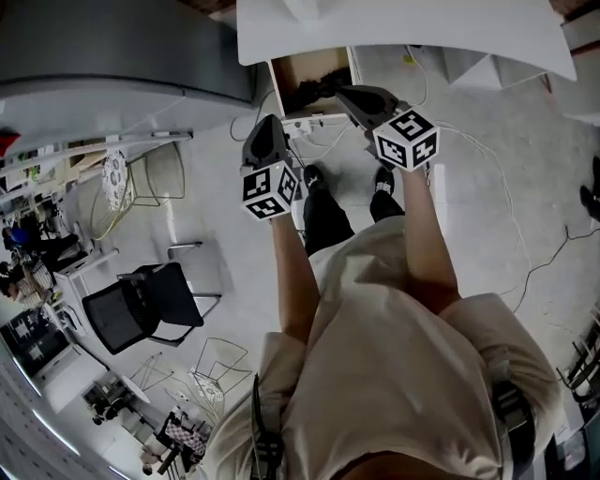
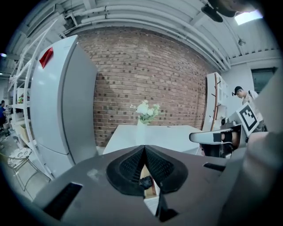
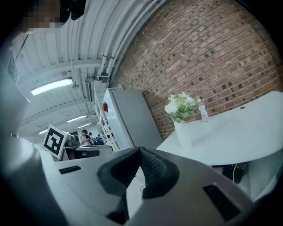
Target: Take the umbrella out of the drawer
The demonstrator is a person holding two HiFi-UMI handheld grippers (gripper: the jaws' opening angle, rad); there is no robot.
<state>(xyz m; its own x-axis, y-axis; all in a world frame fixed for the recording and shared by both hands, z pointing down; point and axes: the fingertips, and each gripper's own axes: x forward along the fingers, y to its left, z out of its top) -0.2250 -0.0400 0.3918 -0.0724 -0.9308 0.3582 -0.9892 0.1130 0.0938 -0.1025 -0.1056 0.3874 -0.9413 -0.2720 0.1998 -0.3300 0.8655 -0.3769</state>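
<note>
Jaws on the left gripper and right gripper are pressed together on nothing, both aimed at the open drawer under the white surface's near edge, presumably because the dark umbrella lies inside, ungrasped.

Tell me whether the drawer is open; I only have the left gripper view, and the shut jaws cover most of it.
Observer: Yes. In the head view the drawer stands open under the white table, with a dark bundle, probably the umbrella, inside.
Operator: Is the right gripper free?
Observer: Its own view shows the right gripper shut, with nothing between the jaws.
Operator: Anything on the floor by the drawer?
Observer: Yes, white cables trail over the floor to the right of it.
</note>
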